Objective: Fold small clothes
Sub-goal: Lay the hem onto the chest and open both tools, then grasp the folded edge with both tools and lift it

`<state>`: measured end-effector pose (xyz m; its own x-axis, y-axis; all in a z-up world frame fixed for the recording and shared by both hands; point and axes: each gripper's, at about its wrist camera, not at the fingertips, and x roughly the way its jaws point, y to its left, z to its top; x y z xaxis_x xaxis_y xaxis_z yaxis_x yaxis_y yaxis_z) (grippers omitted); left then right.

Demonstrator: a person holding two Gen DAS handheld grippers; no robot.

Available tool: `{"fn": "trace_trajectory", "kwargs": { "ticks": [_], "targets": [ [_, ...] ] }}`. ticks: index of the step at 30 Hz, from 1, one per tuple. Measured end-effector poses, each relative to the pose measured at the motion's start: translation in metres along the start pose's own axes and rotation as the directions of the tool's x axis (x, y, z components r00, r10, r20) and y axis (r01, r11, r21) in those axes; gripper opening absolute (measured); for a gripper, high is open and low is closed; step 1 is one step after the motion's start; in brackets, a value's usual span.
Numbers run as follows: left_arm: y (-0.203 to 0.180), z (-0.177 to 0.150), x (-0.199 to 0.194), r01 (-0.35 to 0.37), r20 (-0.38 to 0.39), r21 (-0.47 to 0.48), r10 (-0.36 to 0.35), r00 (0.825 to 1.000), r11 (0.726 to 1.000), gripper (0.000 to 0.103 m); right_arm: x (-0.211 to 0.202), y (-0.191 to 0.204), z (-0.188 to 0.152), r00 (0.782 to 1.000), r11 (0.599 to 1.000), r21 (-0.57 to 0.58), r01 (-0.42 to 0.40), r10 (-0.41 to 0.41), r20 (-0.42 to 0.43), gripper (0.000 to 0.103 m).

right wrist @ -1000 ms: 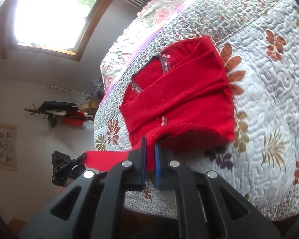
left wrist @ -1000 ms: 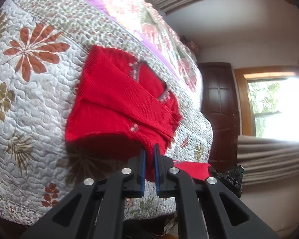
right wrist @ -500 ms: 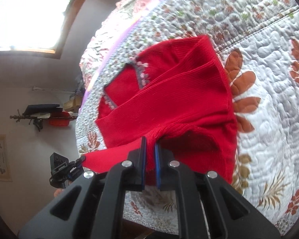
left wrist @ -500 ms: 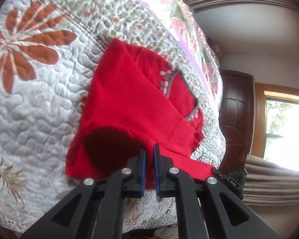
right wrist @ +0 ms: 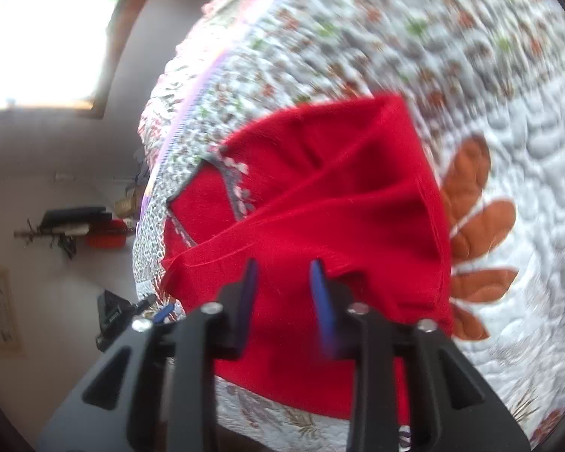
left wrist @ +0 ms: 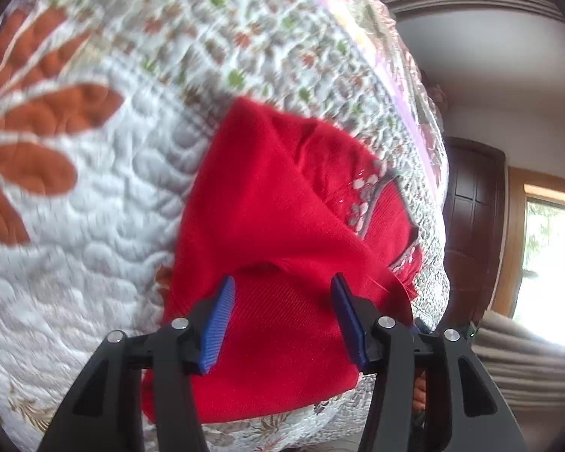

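A small red knitted sweater (left wrist: 278, 226) lies folded on the quilted bedspread (left wrist: 94, 196), its grey patterned neckline (left wrist: 373, 203) toward the far side. The bottom half is folded up over the body. My left gripper (left wrist: 282, 286) is open just above the folded hem, blue pads apart, nothing between them. In the right wrist view the same sweater (right wrist: 339, 203) fills the middle, and my right gripper (right wrist: 284, 269) is open over its near fold, holding nothing. The left gripper's black body (right wrist: 111, 312) shows at the sweater's left edge.
The floral bedspread (right wrist: 508, 113) curves away on all sides and drops off at the near edge. A dark wooden door (left wrist: 471, 218) and a bright window (left wrist: 550, 263) stand beyond the bed. A wall rack with items (right wrist: 79, 226) hangs at the left.
Both grippers carried the sweater's hem forward over its body, then opened and let it go. The lifted hem now lies flat on the sweater.
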<state>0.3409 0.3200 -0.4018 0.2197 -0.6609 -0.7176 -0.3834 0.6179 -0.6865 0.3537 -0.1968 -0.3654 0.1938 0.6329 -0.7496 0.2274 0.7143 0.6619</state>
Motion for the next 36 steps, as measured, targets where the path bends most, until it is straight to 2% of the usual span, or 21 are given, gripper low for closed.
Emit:
{"fn": "trace_trajectory", "kwargs": {
  "ticks": [3,5,7,10,12,16,18,23,27,30,32,34,36],
  "targets": [
    [-0.011,0.001,-0.005,-0.034,0.013,0.106,0.033,0.999,0.994,0.06,-0.007,0.011,0.0,0.999,0.997,-0.077,0.032,-0.031,0.014,0.036],
    [-0.019,0.0,-0.005,-0.061,0.023,0.183,0.058,0.998,0.981,0.06,-0.009,0.02,-0.003,0.995,0.981,-0.166,0.098,-0.094,0.034,0.041],
    [-0.028,-0.002,-0.003,-0.098,0.046,0.272,0.089,0.995,0.957,0.061,-0.005,0.029,-0.008,0.982,0.947,-0.261,0.186,-0.175,0.067,0.045],
    [-0.037,-0.002,0.004,-0.171,0.088,0.384,0.148,0.985,0.907,0.061,0.003,0.031,-0.014,0.958,0.889,-0.358,0.287,-0.261,0.12,0.045],
    [-0.043,-0.001,0.013,-0.22,0.112,0.445,0.19,0.975,0.868,0.061,0.01,0.026,-0.015,0.951,0.876,-0.369,0.309,-0.282,0.128,0.046],
    [-0.053,0.004,0.034,-0.25,0.113,0.532,0.225,0.968,0.809,0.061,0.022,0.015,-0.012,0.943,0.865,-0.377,0.331,-0.298,0.145,0.049],
    [-0.052,0.008,0.046,-0.267,0.103,0.553,0.254,0.962,0.789,0.061,0.027,0.011,-0.01,0.944,0.864,-0.38,0.33,-0.296,0.146,0.049],
    [-0.048,0.01,0.057,-0.271,0.1,0.583,0.263,0.96,0.766,0.061,0.049,0.011,-0.013,0.949,0.864,-0.391,0.316,-0.288,0.13,0.051],
    [-0.048,0.009,0.058,-0.269,0.112,0.591,0.253,0.961,0.761,0.059,0.056,0.013,-0.017,0.952,0.862,-0.404,0.307,-0.275,0.136,0.05],
    [-0.047,0.005,0.054,-0.317,0.15,0.601,0.286,0.946,0.734,0.052,0.06,0.015,-0.016,0.958,0.873,-0.394,0.288,-0.253,0.138,0.043],
    [-0.051,0.002,0.055,-0.343,0.174,0.602,0.301,0.938,0.721,0.045,0.059,0.012,-0.016,0.961,0.883,-0.381,0.275,-0.237,0.144,0.031],
    [-0.052,0.0,0.055,-0.353,0.185,0.598,0.304,0.934,0.719,0.038,0.06,0.013,-0.015,0.963,0.891,-0.37,0.265,-0.226,0.147,0.024],
    [-0.053,-0.001,0.055,-0.359,0.188,0.59,0.309,0.932,0.723,0.033,0.06,0.012,-0.014,0.965,0.894,-0.366,0.259,-0.22,0.145,0.023]
  ]
}}
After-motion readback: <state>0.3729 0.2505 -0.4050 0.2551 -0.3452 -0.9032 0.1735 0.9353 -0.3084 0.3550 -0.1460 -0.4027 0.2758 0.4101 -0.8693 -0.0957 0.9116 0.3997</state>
